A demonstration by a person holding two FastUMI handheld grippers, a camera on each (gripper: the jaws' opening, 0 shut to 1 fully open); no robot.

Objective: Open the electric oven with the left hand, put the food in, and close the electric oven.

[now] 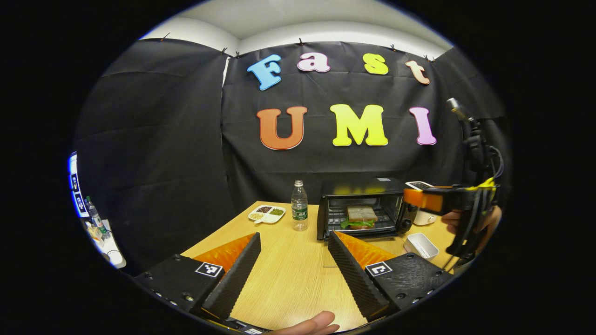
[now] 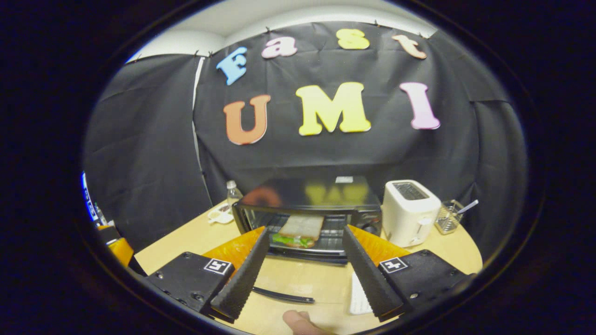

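Both tools (image 2: 301,274) open; sandwich (image 2: 300,231) ahead inside oven (image 2: 307,195).

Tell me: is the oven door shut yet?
No. In the right gripper view the oven door lies folded down and the sandwich sits exposed on the rack.

Both views are evenly lit from overhead, the pale ceiling brightest at the top. The table (image 1: 288,260) glows warm with only soft shadows. The oven (image 2: 307,195) top mirrors the coloured wall as blurred glare in the right gripper view. Fisheye bending curves the edges strongly. The left gripper view is sharp; the right is slightly softer.
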